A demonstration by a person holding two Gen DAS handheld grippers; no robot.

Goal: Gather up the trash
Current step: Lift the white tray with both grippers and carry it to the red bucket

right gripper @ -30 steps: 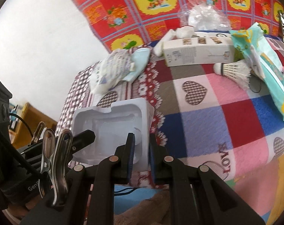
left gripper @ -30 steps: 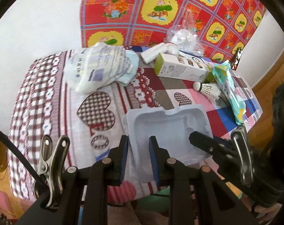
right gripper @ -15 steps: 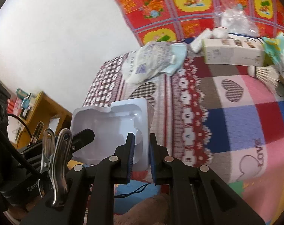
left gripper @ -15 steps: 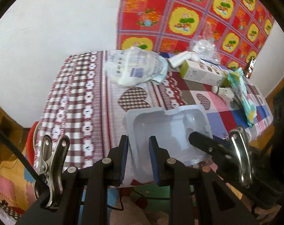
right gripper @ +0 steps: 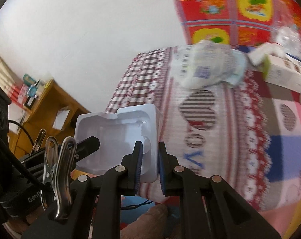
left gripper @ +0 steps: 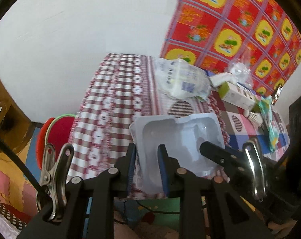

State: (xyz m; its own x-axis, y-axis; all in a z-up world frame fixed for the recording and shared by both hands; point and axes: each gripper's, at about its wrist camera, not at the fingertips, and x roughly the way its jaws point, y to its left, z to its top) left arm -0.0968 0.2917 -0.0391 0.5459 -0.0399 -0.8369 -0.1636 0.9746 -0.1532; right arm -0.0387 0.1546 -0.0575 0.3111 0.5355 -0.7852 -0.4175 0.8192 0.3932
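I hold the white moulded plastic tray (left gripper: 180, 137) clamped between both: left hand-held gripper (left gripper: 147, 165) on its near wall, right hand-held gripper (right gripper: 150, 160) on its 3 o'clock wall, long axis running 9 to 3 off the counter (left gripper: 114, 107).

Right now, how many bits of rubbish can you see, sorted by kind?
White plastic tray, held by both tongs: 1
Crumpled plastic wrappers: 2
Cardboard box: 1
Shuttlecock: 1
Teal wipes packet: 1
Total: 6
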